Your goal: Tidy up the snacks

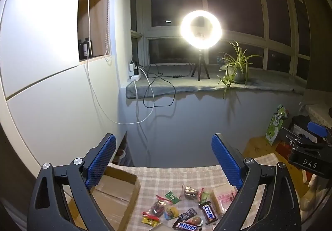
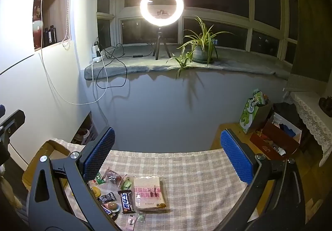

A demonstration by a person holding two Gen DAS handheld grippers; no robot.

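Observation:
Several wrapped snacks lie in a loose heap on the checked tablecloth [image 2: 197, 168]. Among them are a bagged slice of bread [image 2: 148, 193], a dark bar with white lettering [image 2: 126, 201] and a Snickers bar [image 1: 185, 225]. In the left wrist view the bread [image 1: 223, 197] and the dark bar [image 1: 208, 211] sit at the bottom right. My left gripper [image 1: 164, 160] hangs open above and before the heap, nothing between its blue pads. My right gripper [image 2: 168, 156] is also open and empty, above the cloth to the right of the snacks.
An open cardboard box [image 1: 116, 193] stands left of the snacks, also visible at the cloth's left edge as the cardboard box [image 2: 51, 148]. A green bag [image 2: 249, 114] and a red box [image 2: 274, 141] crowd the wooden bench at right. A ring light [image 2: 161, 5], plant [image 2: 201, 50] and cables occupy the windowsill.

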